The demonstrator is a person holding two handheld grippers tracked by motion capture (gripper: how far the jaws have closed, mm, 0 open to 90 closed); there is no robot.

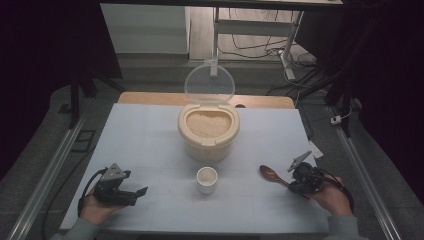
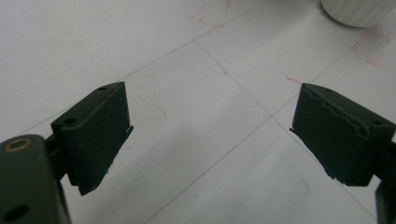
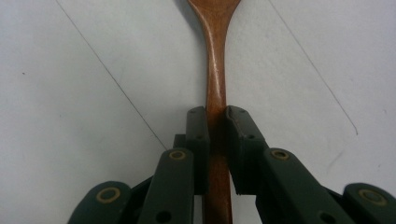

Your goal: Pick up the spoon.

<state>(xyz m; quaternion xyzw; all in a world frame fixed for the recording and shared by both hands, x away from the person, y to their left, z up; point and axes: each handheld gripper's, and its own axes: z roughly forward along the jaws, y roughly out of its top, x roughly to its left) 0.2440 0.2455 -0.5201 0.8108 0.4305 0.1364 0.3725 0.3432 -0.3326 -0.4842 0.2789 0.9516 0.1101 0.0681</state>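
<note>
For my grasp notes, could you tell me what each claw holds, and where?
Right claw grips the wooden spoon by its handle; left claw holds nothing.

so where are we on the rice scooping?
Done: rice container lid is up, rice exposed. In hand: right gripper clamped on the wooden spoon handle, spoon lying on the table. Left gripper open, idle. Left: scoop rice; the white cup looks empty.

Wooden spoon (image 3: 216,70) bowl cut off by right gripper view's top edge; cup (image 2: 357,10) cropped at left gripper view's top.
</note>
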